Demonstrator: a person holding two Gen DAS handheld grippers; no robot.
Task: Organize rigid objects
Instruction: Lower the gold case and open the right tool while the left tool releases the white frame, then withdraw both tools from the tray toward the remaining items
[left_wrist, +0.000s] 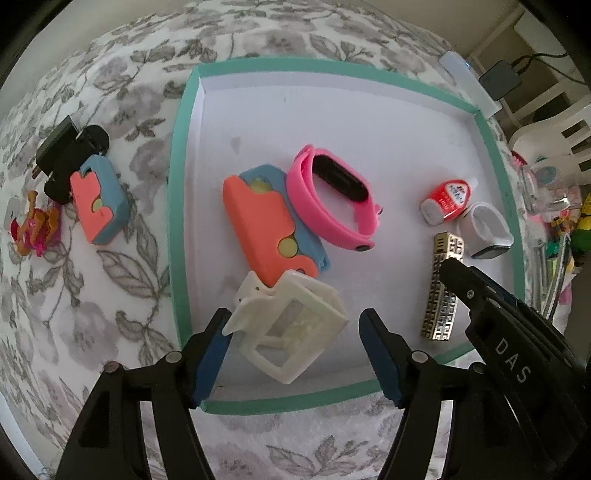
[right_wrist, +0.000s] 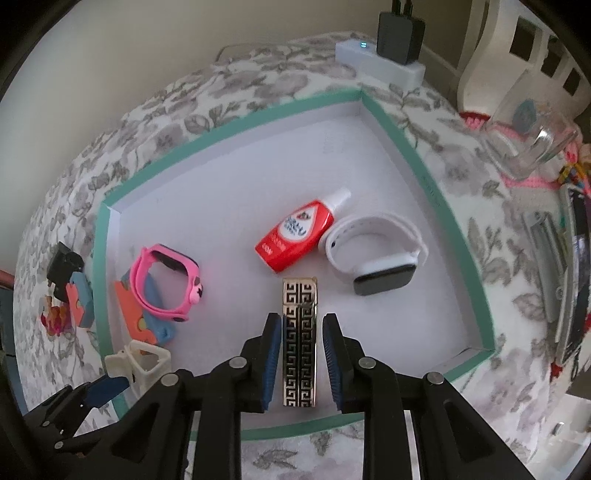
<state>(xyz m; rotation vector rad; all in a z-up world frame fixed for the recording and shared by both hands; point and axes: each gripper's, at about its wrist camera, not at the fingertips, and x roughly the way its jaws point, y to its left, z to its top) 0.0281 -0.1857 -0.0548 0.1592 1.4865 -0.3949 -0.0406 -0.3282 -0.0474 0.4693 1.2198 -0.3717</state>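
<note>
A teal-rimmed white tray (left_wrist: 177, 206) lies on a floral cloth. In it are an orange-and-blue toy (left_wrist: 266, 229), a pink watch (left_wrist: 328, 199), a red bottle (left_wrist: 445, 201), a white watch (left_wrist: 487, 229), a gold patterned bar (left_wrist: 443, 291) and a cream plastic frame (left_wrist: 295, 328). My left gripper (left_wrist: 294, 314) points straight down over the cream frame. Its jaws are open: the left pad is at the frame's corner and the right pad stands apart. My right gripper (right_wrist: 301, 319) is shut on the gold bar (right_wrist: 300, 347), which lies on the tray floor.
Left of the tray on the cloth lie a second orange-and-blue toy (left_wrist: 99, 199), a black plug (left_wrist: 70, 155) and a small figurine (left_wrist: 35, 225). A white power strip (right_wrist: 380, 62) sits at the far corner. A clear glass (right_wrist: 528, 144) and assorted clutter are on the right.
</note>
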